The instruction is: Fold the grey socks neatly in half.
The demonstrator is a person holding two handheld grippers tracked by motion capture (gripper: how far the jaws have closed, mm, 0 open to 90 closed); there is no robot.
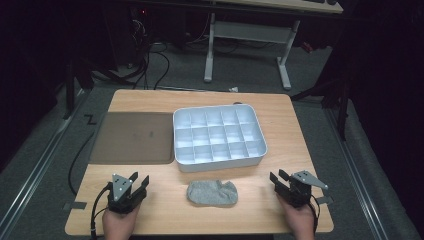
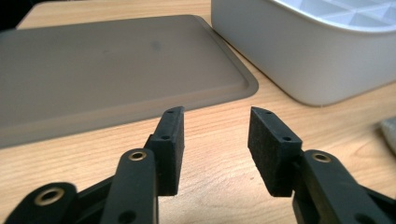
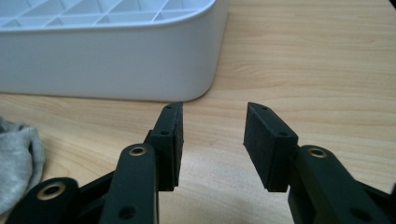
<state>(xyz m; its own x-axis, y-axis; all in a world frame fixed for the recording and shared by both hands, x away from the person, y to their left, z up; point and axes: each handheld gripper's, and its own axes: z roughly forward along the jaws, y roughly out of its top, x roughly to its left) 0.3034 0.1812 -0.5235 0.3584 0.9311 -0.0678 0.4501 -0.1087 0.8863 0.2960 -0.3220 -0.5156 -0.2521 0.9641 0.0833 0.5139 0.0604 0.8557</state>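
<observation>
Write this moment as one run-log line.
left hand-held gripper: open, empty | right hand-held gripper: open, empty | grey sock: between them | white organizer tray: empty

The small grey fabric sock (image 1: 212,193) is just lying flat on the light wooden table (image 1: 280,120), a bit rumpled, long side running left to right near the front edge. It sits just in front of the white plastic compartment tray (image 1: 219,161), not touching it. Nothing holds the sock; its edges peek into both gripper views.
</observation>
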